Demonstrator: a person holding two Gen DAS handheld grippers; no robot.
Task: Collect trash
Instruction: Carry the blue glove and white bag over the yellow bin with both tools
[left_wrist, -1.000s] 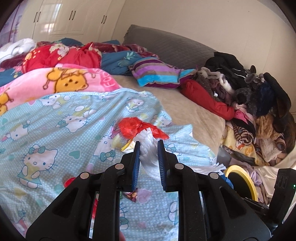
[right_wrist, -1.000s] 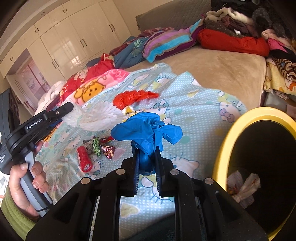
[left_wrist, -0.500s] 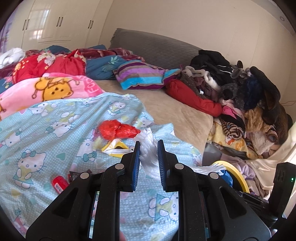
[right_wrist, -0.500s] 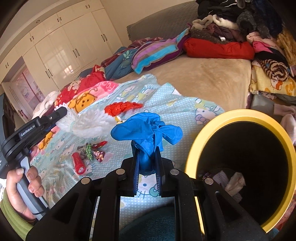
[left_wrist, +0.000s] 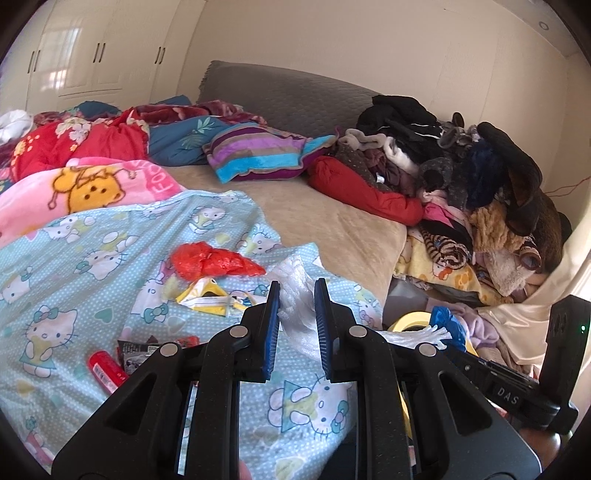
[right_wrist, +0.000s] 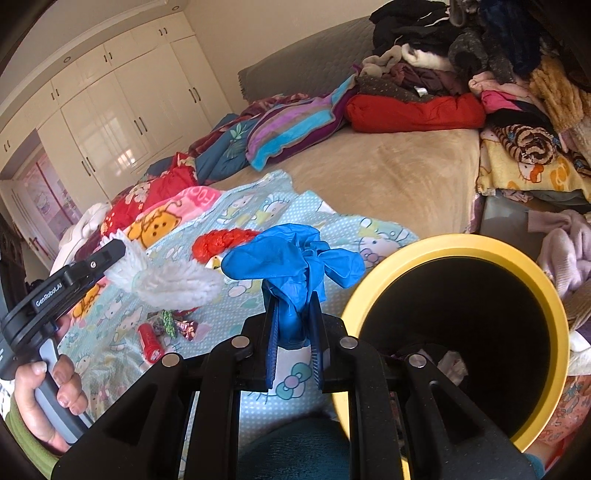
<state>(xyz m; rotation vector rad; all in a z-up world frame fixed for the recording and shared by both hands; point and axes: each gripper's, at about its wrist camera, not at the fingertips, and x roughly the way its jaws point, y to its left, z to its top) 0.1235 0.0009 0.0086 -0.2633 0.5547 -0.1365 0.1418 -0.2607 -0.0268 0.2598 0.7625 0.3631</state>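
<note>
- A hand (right_wrist: 44, 398) in a green sleeve is gripping the handle of the left gripper (left_wrist: 295, 295), whose pads are clamped together on a white foam net (left_wrist: 295, 302); the net is hanging above the blue cartoon-cat sheet (left_wrist: 92, 258).
- A red tube (right_wrist: 150, 338) and crumpled candy wrappers (right_wrist: 173, 324) are lying on the sheet towards its near edge.
- A red plastic bag (left_wrist: 210, 260) and a yellow-and-white wrapper (left_wrist: 207, 295) are resting near the sheet's middle.
- The right gripper (right_wrist: 293, 310) is pinching a blue glove (right_wrist: 291, 258), its fingers closed on the glove's lower part, just beside the bin's rim.
- A yellow-rimmed bin (right_wrist: 458, 245) is standing off the bed's near right corner, with crumpled white paper (right_wrist: 448, 363) lying inside.
</note>
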